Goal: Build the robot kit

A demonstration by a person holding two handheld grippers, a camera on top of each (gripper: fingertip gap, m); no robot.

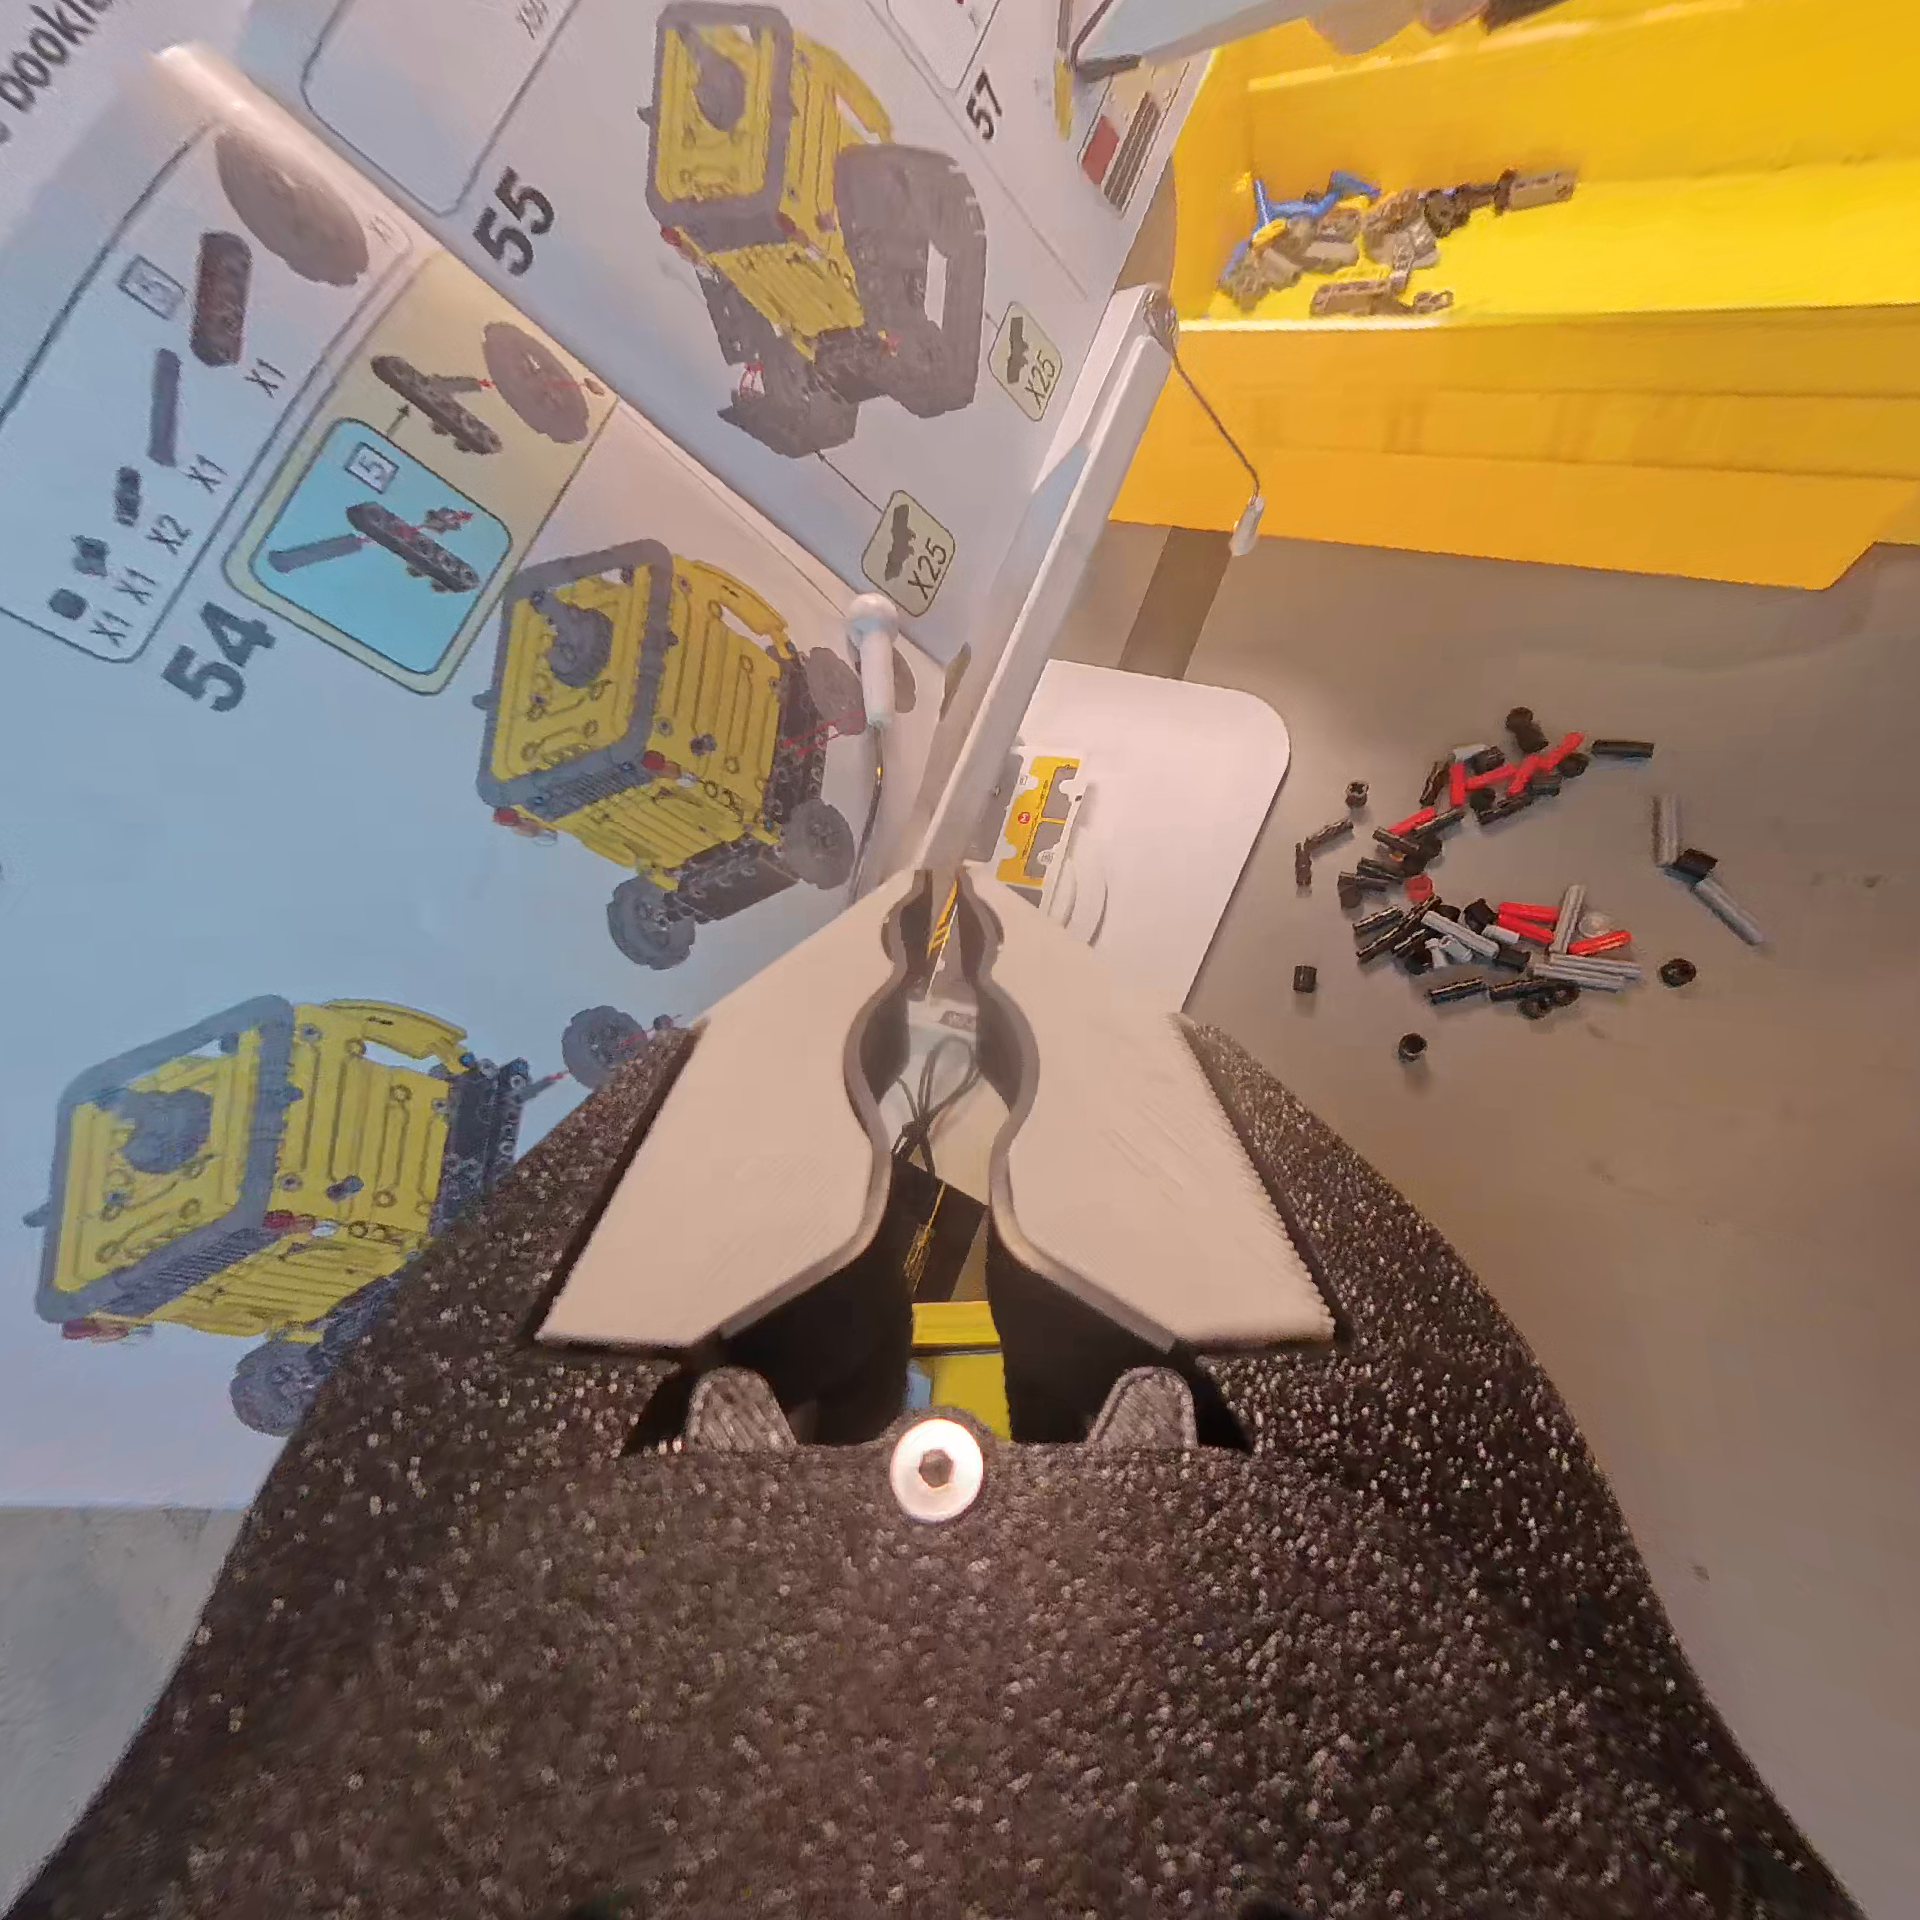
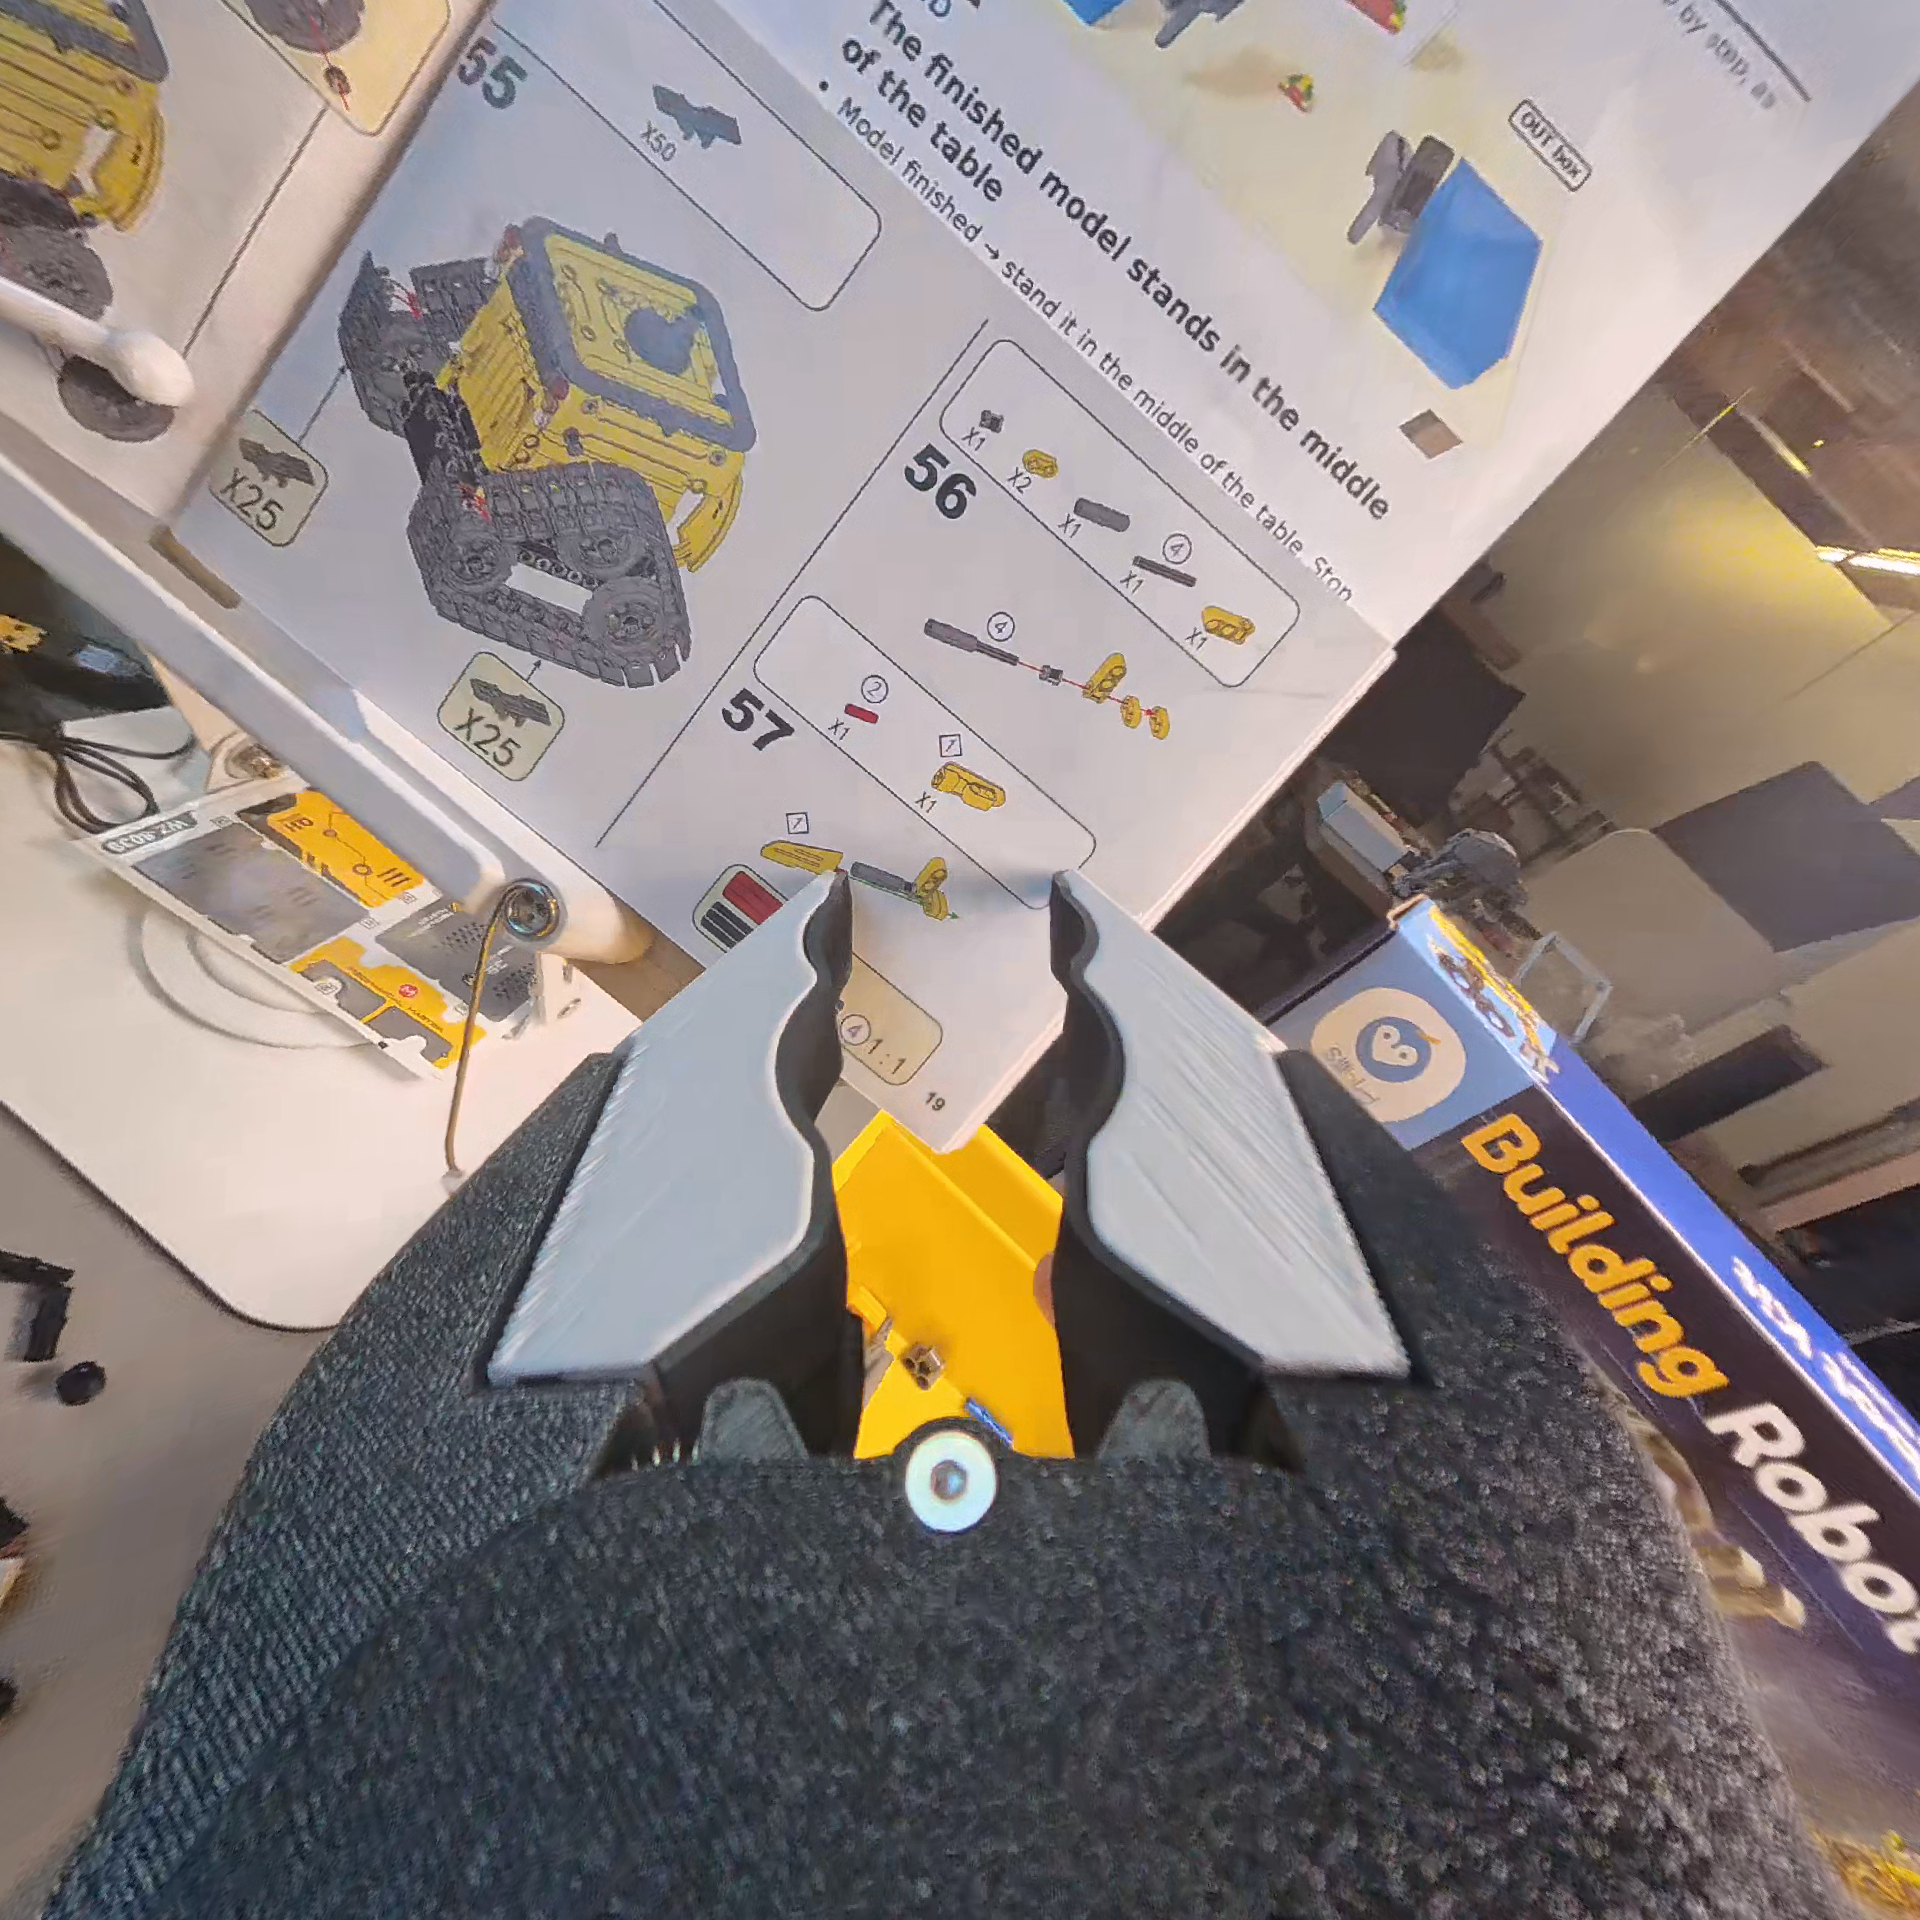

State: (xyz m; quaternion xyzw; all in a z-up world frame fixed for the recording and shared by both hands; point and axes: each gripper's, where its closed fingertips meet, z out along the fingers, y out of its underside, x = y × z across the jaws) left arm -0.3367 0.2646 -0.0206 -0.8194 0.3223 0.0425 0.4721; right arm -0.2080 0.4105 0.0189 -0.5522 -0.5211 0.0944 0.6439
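Your left gripper [image 1: 940, 883]: fingers pinched together, tips at near edge of instruction sheet [image 1: 436, 520], whose edge runs away far-right. Your right gripper [image 2: 951, 894]: fingers spread wide, empty, before sheet's lower corner. Loose parts [image 1: 1496, 883] right.

Left gripper [image 1: 940, 894] jaws nearly closed at the tips; right gripper [image 2: 951, 899] jaws parted

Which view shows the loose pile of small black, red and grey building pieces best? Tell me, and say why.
The left wrist view. The pile of pieces lies whole and sharp on the grey table, right of the shut left gripper. The right wrist view catches only a few dark pieces cut off at its left edge, blurred, beside the open right gripper.
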